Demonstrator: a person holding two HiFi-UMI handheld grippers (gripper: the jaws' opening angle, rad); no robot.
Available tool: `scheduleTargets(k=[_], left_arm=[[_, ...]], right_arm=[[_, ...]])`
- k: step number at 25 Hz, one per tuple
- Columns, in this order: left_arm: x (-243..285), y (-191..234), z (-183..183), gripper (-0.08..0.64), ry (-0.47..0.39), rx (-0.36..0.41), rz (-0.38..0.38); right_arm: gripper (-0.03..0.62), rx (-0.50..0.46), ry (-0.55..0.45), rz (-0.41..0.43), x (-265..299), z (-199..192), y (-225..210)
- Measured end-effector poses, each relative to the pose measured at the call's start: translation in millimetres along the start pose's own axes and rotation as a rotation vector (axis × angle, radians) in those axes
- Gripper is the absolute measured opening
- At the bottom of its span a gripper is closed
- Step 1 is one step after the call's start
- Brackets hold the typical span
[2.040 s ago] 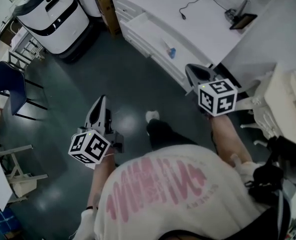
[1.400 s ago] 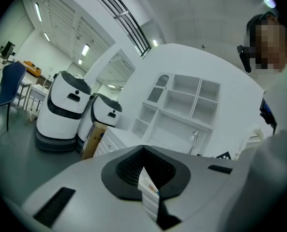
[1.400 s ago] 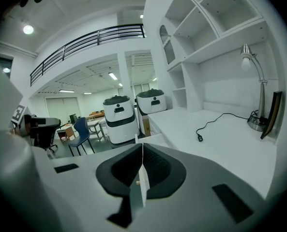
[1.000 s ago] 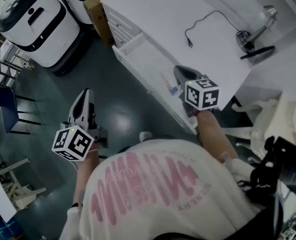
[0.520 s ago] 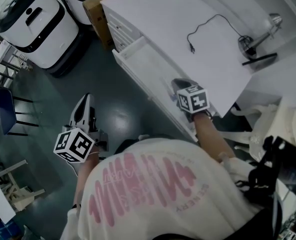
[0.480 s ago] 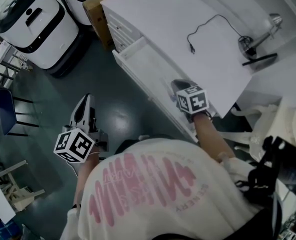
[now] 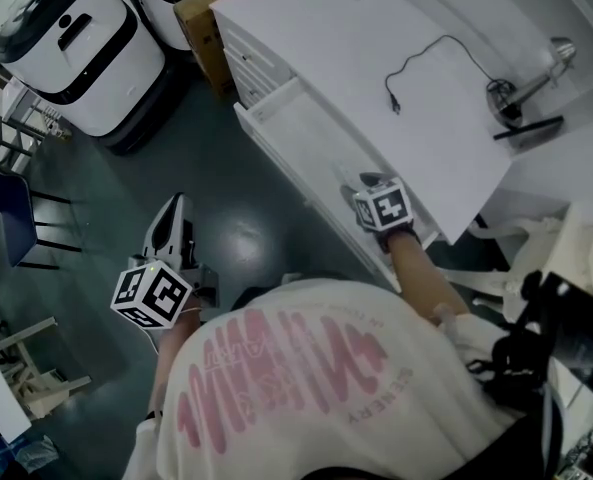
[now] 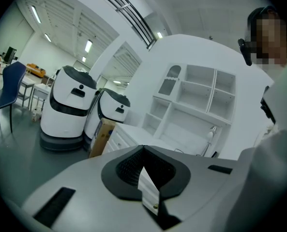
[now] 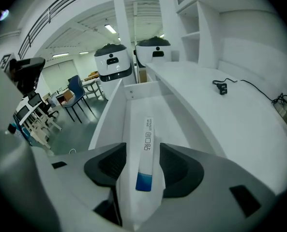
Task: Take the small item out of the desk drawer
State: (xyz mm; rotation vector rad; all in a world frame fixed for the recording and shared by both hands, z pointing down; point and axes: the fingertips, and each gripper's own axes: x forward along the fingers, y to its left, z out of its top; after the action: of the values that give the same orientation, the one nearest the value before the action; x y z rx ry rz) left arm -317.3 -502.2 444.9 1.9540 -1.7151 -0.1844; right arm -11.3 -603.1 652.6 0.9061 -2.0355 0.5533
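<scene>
A dark grey floor (image 7: 246,183) is seen from above, with a long white table (image 7: 356,48) standing on it. From the table's front a shallow white drawer (image 7: 276,118) has been pulled open. The right hand-held gripper (image 9: 142,168) is angled steeply down into the near end of the drawer. Its jaws have just been opening and now stand wide apart. The left hand-held gripper (image 8: 144,170) is held over the floor, well apart from the drawer, with its jaws together and nothing between them. A slim white packet with a blue end (image 9: 146,144) lies flat on the drawer's bottom. It sits between the right jaws, lengthwise along the drawer, and is touched by neither pad.

For a clean pick, the right jaws would best be lowered until the pads flank the packet's long edges. They should then be closed gently, so that the thin packet is pinched rather than pushed along the drawer's bottom. The lift should be made straight up, clear of the drawer's front wall.

Two seconds earlier the right hand-held gripper was held above and outside the drawer; it has since been brought down into it. The left one has barely shifted.
</scene>
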Motion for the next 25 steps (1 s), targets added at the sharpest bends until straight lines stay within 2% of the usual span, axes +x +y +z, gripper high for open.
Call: scheduleTargets(k=[6, 8, 12, 14, 20, 25], left_arm=[[-2, 8, -12, 0.029, 0.032, -0.009, 0.015], [-1, 9, -13, 0.029, 0.034, -0.013, 0.014], [2, 10, -16, 0.029, 0.036, -0.021, 0.01], [4, 10, -15, 0.028, 0.034, -0.017, 0.003], [4, 5, -4, 0.028, 0.011, -0.006, -0.014], [3, 3, 0, 0.029, -0.005, -0.015, -0.025]], right_arm=[[0.226, 0.026, 0.04, -0.01, 12, -14, -5], [0.19, 0.036, 0.048, -0.02, 14, -17, -7], [0.158, 0.077, 0.054, -0.016, 15, -23, -11], [0.114, 0.087, 0.048, -0.013, 14, -22, -11], [0.106, 0.128, 0.033, -0.021, 5, -15, -14], [0.104, 0.159, -0.032, -0.052, -15, 3, -22]])
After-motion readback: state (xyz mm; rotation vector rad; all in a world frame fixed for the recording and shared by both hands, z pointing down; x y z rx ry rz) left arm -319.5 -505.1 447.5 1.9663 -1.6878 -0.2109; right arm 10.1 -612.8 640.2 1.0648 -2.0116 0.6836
